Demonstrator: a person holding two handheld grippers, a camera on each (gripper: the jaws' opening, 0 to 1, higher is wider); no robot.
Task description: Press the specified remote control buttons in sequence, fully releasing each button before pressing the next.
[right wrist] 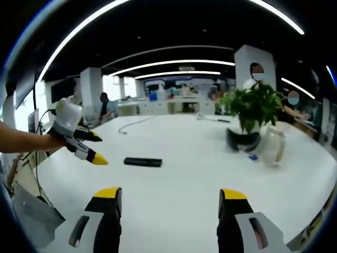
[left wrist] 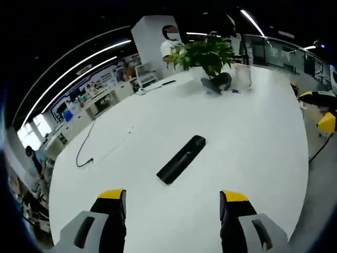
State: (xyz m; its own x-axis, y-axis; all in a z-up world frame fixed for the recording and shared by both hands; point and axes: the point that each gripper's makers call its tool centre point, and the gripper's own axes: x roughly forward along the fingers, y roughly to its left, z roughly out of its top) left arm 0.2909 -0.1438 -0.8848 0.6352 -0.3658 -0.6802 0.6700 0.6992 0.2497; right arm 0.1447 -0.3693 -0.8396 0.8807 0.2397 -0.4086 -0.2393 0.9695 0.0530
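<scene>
While the remote (left wrist: 181, 158) lies untouched at twelve o'clock, I hold left gripper (left wrist: 172, 203) spread, ready; right gripper (right wrist: 167, 200) likewise unclenched

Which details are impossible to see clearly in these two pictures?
- Remote control buttons: too small and dark in both views.
- Cable far end: blurred in the left gripper view.
- Pot under the plant: partly hidden by a dark object in the right gripper view.

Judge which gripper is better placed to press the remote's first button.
Left, probably. The left gripper hangs close beside the black remote, and the remote lies just ahead between its open jaws in its own view. The right gripper, also open, sits farther back.
</scene>
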